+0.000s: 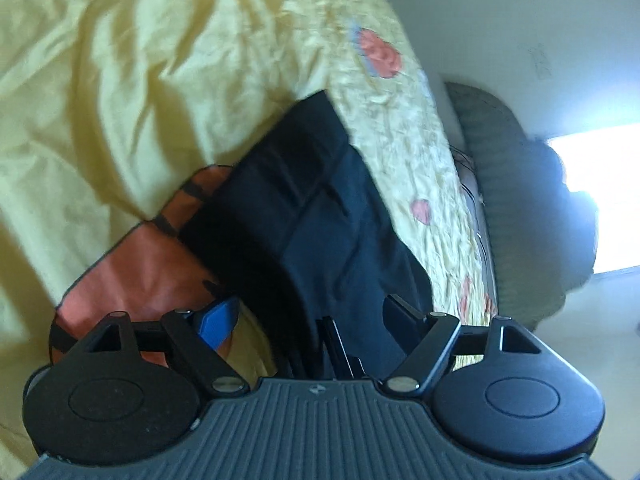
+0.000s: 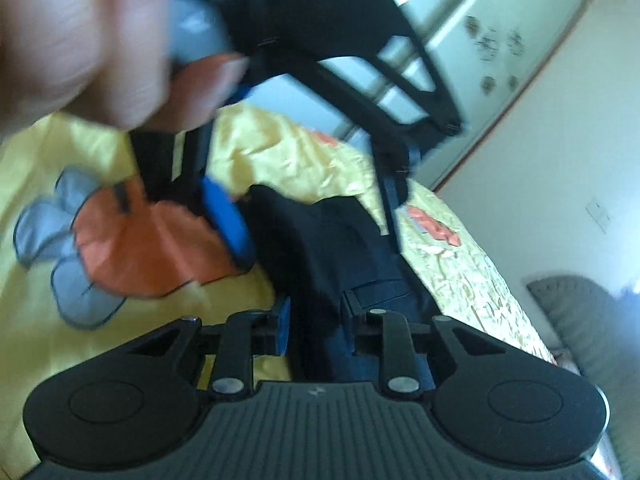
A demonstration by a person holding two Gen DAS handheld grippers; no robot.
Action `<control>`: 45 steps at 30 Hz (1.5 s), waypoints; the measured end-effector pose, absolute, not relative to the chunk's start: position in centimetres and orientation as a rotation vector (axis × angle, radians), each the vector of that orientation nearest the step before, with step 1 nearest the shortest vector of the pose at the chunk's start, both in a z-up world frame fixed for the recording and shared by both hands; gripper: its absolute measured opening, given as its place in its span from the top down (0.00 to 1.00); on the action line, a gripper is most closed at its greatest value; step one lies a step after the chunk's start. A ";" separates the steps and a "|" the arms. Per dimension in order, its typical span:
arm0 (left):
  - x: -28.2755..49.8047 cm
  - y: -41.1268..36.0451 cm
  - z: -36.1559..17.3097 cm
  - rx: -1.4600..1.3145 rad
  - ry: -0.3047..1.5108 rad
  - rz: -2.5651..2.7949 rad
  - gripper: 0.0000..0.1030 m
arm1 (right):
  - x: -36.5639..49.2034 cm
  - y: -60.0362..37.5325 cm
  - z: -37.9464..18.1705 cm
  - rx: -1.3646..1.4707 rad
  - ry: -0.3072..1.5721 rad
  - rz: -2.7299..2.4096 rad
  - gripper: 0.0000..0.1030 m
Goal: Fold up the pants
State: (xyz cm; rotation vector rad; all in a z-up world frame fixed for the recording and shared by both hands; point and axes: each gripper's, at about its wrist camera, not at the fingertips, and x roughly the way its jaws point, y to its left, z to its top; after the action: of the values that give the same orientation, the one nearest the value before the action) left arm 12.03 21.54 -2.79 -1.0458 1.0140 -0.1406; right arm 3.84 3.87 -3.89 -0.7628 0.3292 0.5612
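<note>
Dark pants (image 1: pixel 320 216) on yellow bedspread (image 1: pixel 100 80)
Left gripper (image 1: pixel 308 312) wide apart over pants; right gripper (image 2: pixel 316 316) clamps pants; blurred hand (image 2: pixel 80 40) blocks far left.

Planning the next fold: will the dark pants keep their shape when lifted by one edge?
Probably not. The dark pants lie creased and bunched on the yellow bedspread, so they look floppy. Cloth between the right hand-held gripper fingers droops, so the rest would likely sag.

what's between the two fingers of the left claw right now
Dark pants fabric fills the gap between the left claw's fingers, which stand wide apart. The left wrist view shows it.
</note>
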 end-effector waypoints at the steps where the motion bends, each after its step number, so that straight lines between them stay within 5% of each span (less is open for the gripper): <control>1: 12.1 21.7 -3.1 -1.066 1.007 -0.145 0.23 | 3.7 4.1 -4.4 -0.790 0.327 0.558 0.76; 4: 12.4 22.1 -3.6 -1.103 1.006 -0.127 0.36 | 3.7 4.3 -4.8 -0.804 0.294 0.539 0.76; 5: 12.5 22.2 -3.5 -1.104 0.994 -0.135 0.43 | 3.9 4.1 -4.5 -0.772 0.293 0.532 0.76; 6: 12.7 22.2 -3.4 -1.091 0.990 -0.142 0.63 | 4.3 3.9 -4.1 -0.739 0.295 0.528 0.76; 10: 12.8 22.0 -3.2 -1.062 0.981 -0.150 0.86 | 4.9 3.1 -2.9 -0.664 0.296 0.516 0.76; 14: 12.5 21.4 -2.6 -0.988 0.953 -0.149 0.86 | 4.4 4.2 -4.0 -0.762 0.294 0.541 0.76; 17: 12.3 21.4 -2.5 -0.955 0.922 -0.158 0.65 | 4.6 4.3 -4.4 -0.771 0.290 0.544 0.90; 19: 12.2 21.7 -2.6 -0.959 0.894 -0.170 0.40 | 4.9 3.5 -3.6 -0.697 0.295 0.544 0.91; 21: 12.5 21.9 -2.6 -0.978 0.861 -0.172 0.30 | 5.7 2.0 -2.2 -0.553 0.319 0.557 0.91; 28: 15.9 21.2 -2.8 -1.105 0.828 -0.225 0.31 | 8.0 -1.9 0.7 -0.220 0.416 0.617 0.91; 33: 17.3 21.4 -3.7 -1.118 0.862 -0.179 0.66 | 8.2 -2.7 1.5 -0.221 0.488 0.692 0.87; 37: 17.3 21.7 -4.2 -1.082 0.869 -0.160 0.77 | 8.0 -6.5 3.9 -0.060 0.473 0.857 0.87; 40: 17.0 21.1 -3.7 -1.006 0.850 -0.146 0.78 | 11.1 -8.8 4.4 0.099 0.506 0.775 0.87; 45: 16.2 18.3 -1.6 -0.728 0.800 -0.091 0.79 | 15.3 -5.8 -0.2 -0.064 0.742 0.642 0.87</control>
State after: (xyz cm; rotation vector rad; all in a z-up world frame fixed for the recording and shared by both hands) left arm 16.15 18.28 -1.62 -0.7285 0.8002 -0.0909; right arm 15.27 -5.81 -0.21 -0.0640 0.7416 0.6422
